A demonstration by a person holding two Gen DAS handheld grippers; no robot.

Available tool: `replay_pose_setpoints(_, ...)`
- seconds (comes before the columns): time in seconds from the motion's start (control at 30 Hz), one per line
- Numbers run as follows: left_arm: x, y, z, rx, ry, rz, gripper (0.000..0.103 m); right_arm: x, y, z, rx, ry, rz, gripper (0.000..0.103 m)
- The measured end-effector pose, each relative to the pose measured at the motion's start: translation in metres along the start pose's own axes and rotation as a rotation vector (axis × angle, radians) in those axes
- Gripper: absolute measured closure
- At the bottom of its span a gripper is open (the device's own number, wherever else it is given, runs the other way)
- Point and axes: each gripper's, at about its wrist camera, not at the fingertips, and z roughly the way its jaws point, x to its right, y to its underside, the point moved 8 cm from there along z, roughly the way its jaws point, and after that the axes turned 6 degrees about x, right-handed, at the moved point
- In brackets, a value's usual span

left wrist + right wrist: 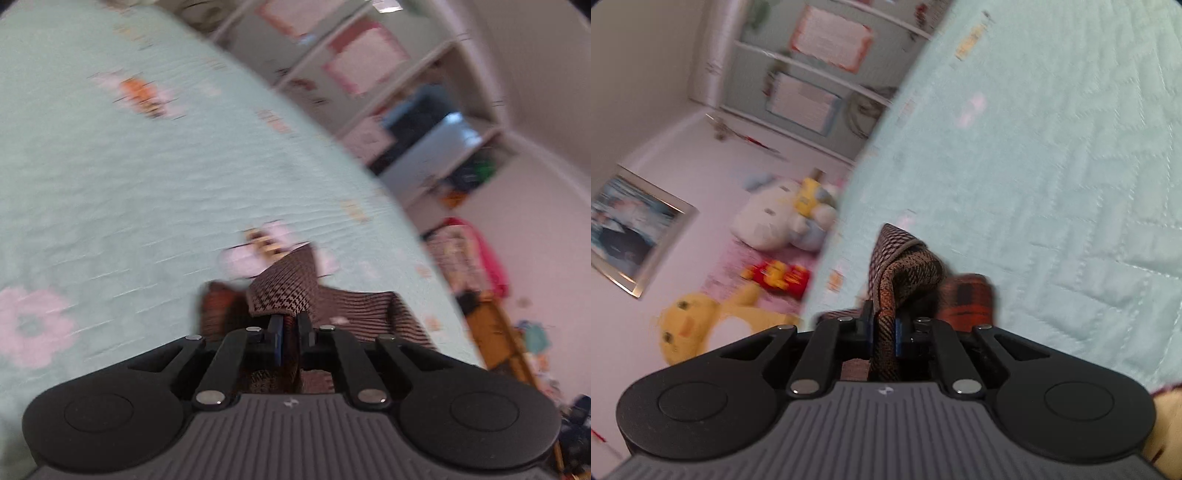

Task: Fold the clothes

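Observation:
A brown and maroon checked garment point(284, 288) is pinched in my left gripper point(290, 325), which is shut on a fold of it above the pale green quilted bed point(147, 177). More of the cloth hangs to the right of the fingers. In the right wrist view, my right gripper point(884, 328) is shut on another edge of the same garment point(905, 266), held above the bed point(1052, 166). A red plaid part point(967, 299) shows behind the right finger. Both views are blurred by motion.
White shelves point(388, 74) with pink boxes stand beyond the bed's edge. Clothes hang by a wooden piece point(491, 332) at the right. In the right wrist view, plush toys point(783, 218), a yellow plush point(690, 325) and a framed picture point(631, 229) lie beside the bed.

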Motion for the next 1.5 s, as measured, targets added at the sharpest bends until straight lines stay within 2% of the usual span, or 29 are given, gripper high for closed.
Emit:
replay_pose_setpoints(0.03,0.003,-0.001,-0.002,0.020,0.010,0.020,0.098,-0.004,-0.001,-0.005,0.015,-0.039,0.020,0.094)
replay_pose_setpoints(0.07,0.004,-0.002,-0.001,0.030,0.006,0.036,0.098,0.003,0.000,-0.006,0.011,-0.010,0.033,0.095)
replay_pose_setpoints(0.2,-0.023,0.013,0.014,-0.013,-0.132,0.069,0.097,0.036,0.001,-0.002,-0.029,0.145,0.051,0.097)
replay_pose_setpoints(0.23,-0.026,0.016,0.015,-0.011,-0.146,0.084,0.096,0.035,0.000,-0.001,-0.035,0.152,0.046,0.096)
replay_pose_setpoints(0.27,-0.029,0.018,0.014,-0.008,-0.154,0.086,0.096,0.033,-0.001,0.001,-0.042,0.165,0.039,0.095)
replay_pose_setpoints(0.33,-0.031,0.014,0.010,0.011,-0.135,0.023,0.093,0.030,-0.001,0.003,-0.057,0.184,0.018,0.094)
replay_pose_setpoints(0.37,-0.032,0.012,0.009,0.021,-0.126,-0.009,0.089,0.031,-0.001,0.004,-0.062,0.180,0.022,0.094)
replay_pose_setpoints(0.43,-0.034,0.009,0.005,0.040,-0.108,-0.072,0.069,0.032,-0.002,0.005,-0.067,0.166,0.040,0.091)
replay_pose_setpoints(0.47,-0.035,0.007,0.003,0.047,-0.100,-0.097,0.062,0.030,-0.001,0.005,-0.070,0.161,0.041,0.090)
replay_pose_setpoints(0.5,-0.033,0.006,0.004,0.046,-0.096,-0.107,0.049,0.028,0.000,0.005,-0.073,0.157,0.039,0.090)
replay_pose_setpoints(0.53,-0.032,0.006,0.005,0.045,-0.092,-0.116,0.046,0.026,0.001,0.006,-0.076,0.153,0.037,0.089)
replay_pose_setpoints(0.57,-0.031,0.005,0.007,0.039,-0.092,-0.118,0.049,0.024,0.002,0.006,-0.079,0.148,0.035,0.089)
replay_pose_setpoints(0.6,-0.030,0.006,0.011,0.019,-0.099,-0.102,0.079,0.024,0.002,0.005,-0.079,0.148,0.031,0.090)
replay_pose_setpoints(0.63,-0.029,0.006,0.013,0.010,-0.102,-0.089,0.098,0.024,0.001,0.004,-0.079,0.149,0.028,0.091)
replay_pose_setpoints(0.67,-0.026,0.005,0.010,0.027,-0.095,-0.082,0.099,0.023,0.001,0.002,-0.074,0.138,0.034,0.091)
replay_pose_setpoints(0.77,-0.011,0.002,-0.005,0.103,-0.073,-0.031,0.099,0.013,0.003,-0.001,-0.068,0.042,0.086,0.092)
replay_pose_setpoints(0.83,-0.006,0.003,-0.010,0.132,-0.089,0.017,0.099,0.016,0.006,0.002,-0.079,0.061,0.066,0.092)
replay_pose_setpoints(0.9,-0.014,0.008,0.000,0.096,-0.145,0.038,0.098,0.027,0.005,0.005,-0.093,0.151,0.012,0.096)
replay_pose_setpoints(0.97,-0.025,0.011,0.007,0.061,-0.189,0.032,0.095,0.023,0.003,0.005,-0.103,0.173,-0.015,0.093)
replay_pose_setpoints(1.1,-0.035,0.008,-0.004,0.044,-0.267,-0.018,0.059,0.013,0.000,-0.004,-0.131,0.196,-0.073,0.078)
replay_pose_setpoints(1.13,-0.036,0.006,-0.012,0.037,-0.298,-0.025,0.056,0.012,-0.001,-0.008,-0.141,0.202,-0.092,0.075)
replay_pose_setpoints(1.2,-0.033,0.002,-0.029,0.044,-0.350,-0.017,0.055,0.006,-0.007,-0.018,-0.131,0.223,-0.152,0.072)
replay_pose_setpoints(1.27,-0.020,-0.007,-0.043,0.094,-0.401,0.058,0.055,0.002,-0.017,-0.030,-0.090,0.240,-0.225,0.067)
replay_pose_setpoints(1.3,-0.012,-0.012,-0.048,0.119,-0.414,0.104,0.052,0.000,-0.022,-0.029,-0.073,0.245,-0.266,0.059)
replay_pose_setpoints(1.33,0.000,-0.017,-0.045,0.136,-0.393,0.175,0.047,-0.004,-0.028,-0.025,-0.057,0.249,-0.308,0.052)
replay_pose_setpoints(1.4,0.023,-0.028,-0.021,0.128,-0.336,0.332,0.040,-0.010,-0.036,-0.003,-0.082,0.245,-0.381,0.049)
replay_pose_setpoints(1.47,0.034,-0.034,0.014,0.083,-0.290,0.459,0.035,-0.015,-0.040,0.023,-0.123,0.217,-0.429,0.048)
replay_pose_setpoints(1.5,0.037,-0.035,0.033,0.050,-0.274,0.525,0.034,-0.015,-0.041,0.036,-0.147,0.209,-0.444,0.044)
